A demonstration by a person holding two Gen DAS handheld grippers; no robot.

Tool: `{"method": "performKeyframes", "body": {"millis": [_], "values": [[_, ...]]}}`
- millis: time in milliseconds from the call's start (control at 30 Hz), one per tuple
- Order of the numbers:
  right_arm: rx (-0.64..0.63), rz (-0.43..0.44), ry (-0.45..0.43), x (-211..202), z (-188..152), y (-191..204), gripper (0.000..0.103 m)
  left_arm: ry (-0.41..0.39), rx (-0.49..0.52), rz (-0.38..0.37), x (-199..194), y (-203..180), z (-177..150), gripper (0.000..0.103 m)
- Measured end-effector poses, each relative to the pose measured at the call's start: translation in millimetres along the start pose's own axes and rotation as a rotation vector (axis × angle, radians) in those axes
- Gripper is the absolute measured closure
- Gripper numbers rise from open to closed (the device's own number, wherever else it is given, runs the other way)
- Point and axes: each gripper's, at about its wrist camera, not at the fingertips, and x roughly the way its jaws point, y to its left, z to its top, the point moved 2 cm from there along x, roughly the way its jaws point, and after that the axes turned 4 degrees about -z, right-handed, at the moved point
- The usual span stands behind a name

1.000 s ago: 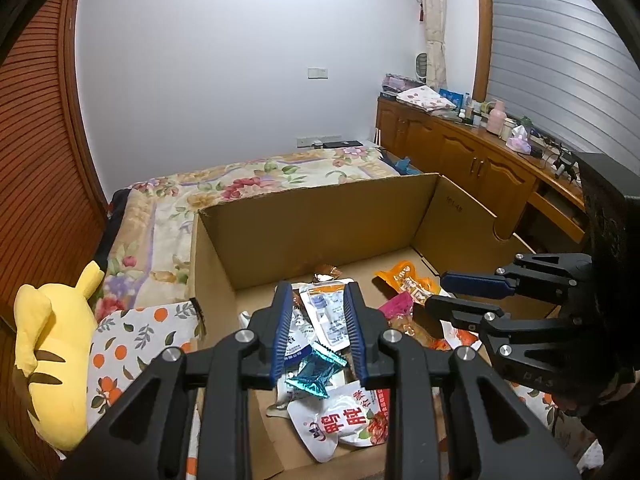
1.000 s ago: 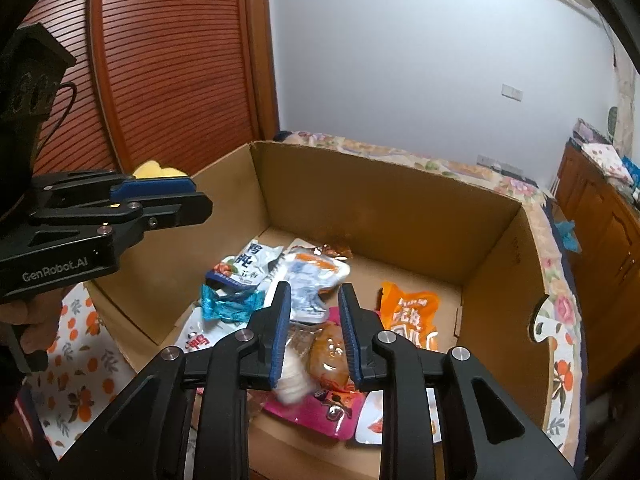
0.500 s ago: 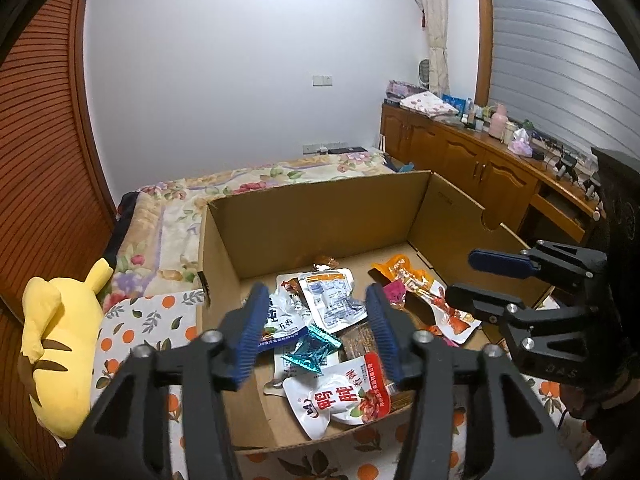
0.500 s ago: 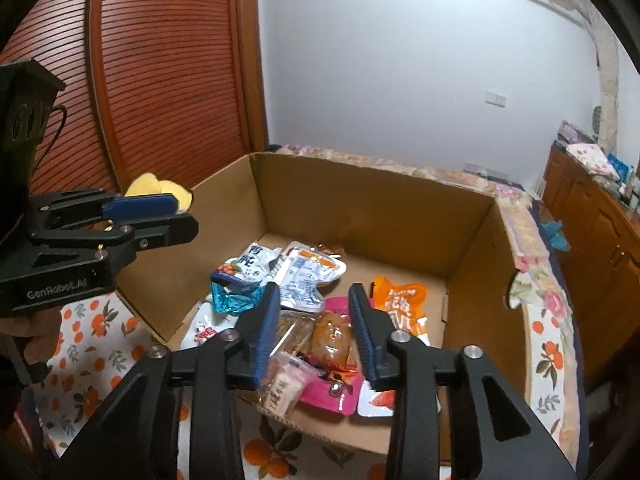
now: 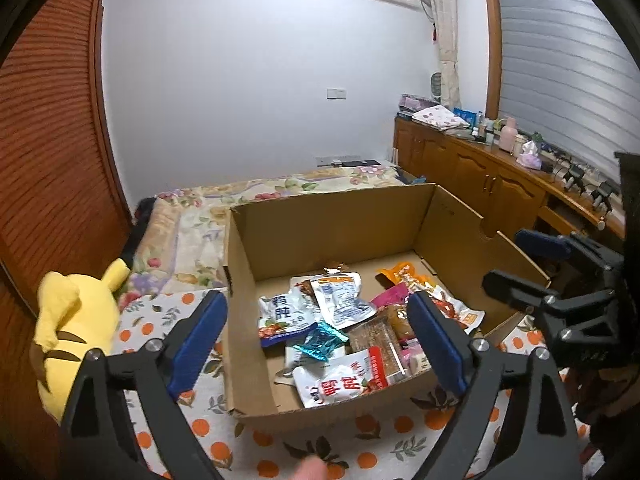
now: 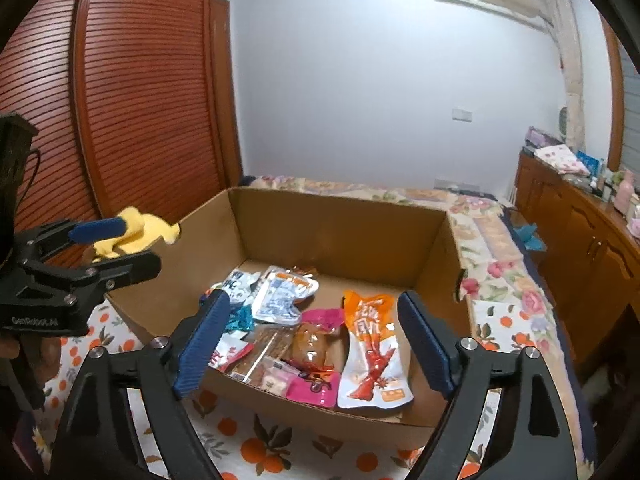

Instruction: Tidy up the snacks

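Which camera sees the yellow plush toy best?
The left wrist view: the yellow plush toy shows nearly whole, lying on the bed beside the cardboard box. The right wrist view shows only a bit of it, behind the left gripper.

An open brown cardboard box (image 6: pixel 340 232) is sitting on an orange-patterned bedspread, holding a loose heap of snack packets. A long orange packet printed with a red crayfish (image 6: pixel 374 350) is lying flat by the near right wall. A crumpled teal foil wrapper (image 5: pixel 318 340) is resting mid-pile, beside white pouches (image 5: pixel 340 382) with red lettering and a pink packet (image 6: pixel 316 390).
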Motion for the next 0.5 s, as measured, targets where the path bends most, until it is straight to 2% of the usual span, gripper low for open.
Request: {"method": "performKeyframes", "body": {"millis": [500], "values": [[0.018,-0.067,-0.088,-48,4,2,0.011,-0.099,0.007,0.027,-53,-15,-4,0.009]]}}
